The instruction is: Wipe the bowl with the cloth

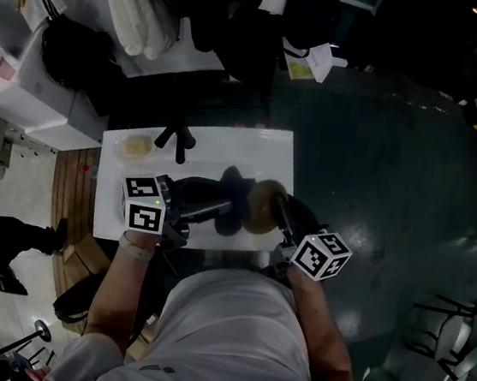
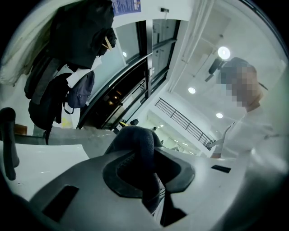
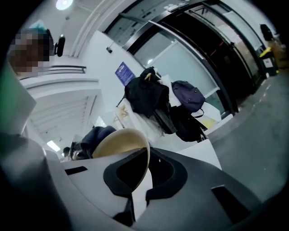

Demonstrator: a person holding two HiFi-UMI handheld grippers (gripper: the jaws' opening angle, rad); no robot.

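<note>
A tan bowl (image 1: 262,205) is held above the white table (image 1: 265,150), tipped on its side. My right gripper (image 1: 281,209) is shut on its rim, and the right gripper view shows the thin rim (image 3: 141,169) pinched between the pads with the bowl (image 3: 119,142) rising beyond. A dark blue cloth (image 1: 230,200) hangs bunched just left of the bowl, against it. My left gripper (image 1: 219,209) is shut on the cloth; in the left gripper view the cloth (image 2: 137,149) bulges up between the jaws.
A second pale dish (image 1: 136,145) and a black handled tool (image 1: 174,137) lie at the table's far left. Bags and clothing (image 1: 242,22) are piled beyond the table. A wooden slatted surface (image 1: 71,186) sits to the left, dark floor (image 1: 380,160) to the right.
</note>
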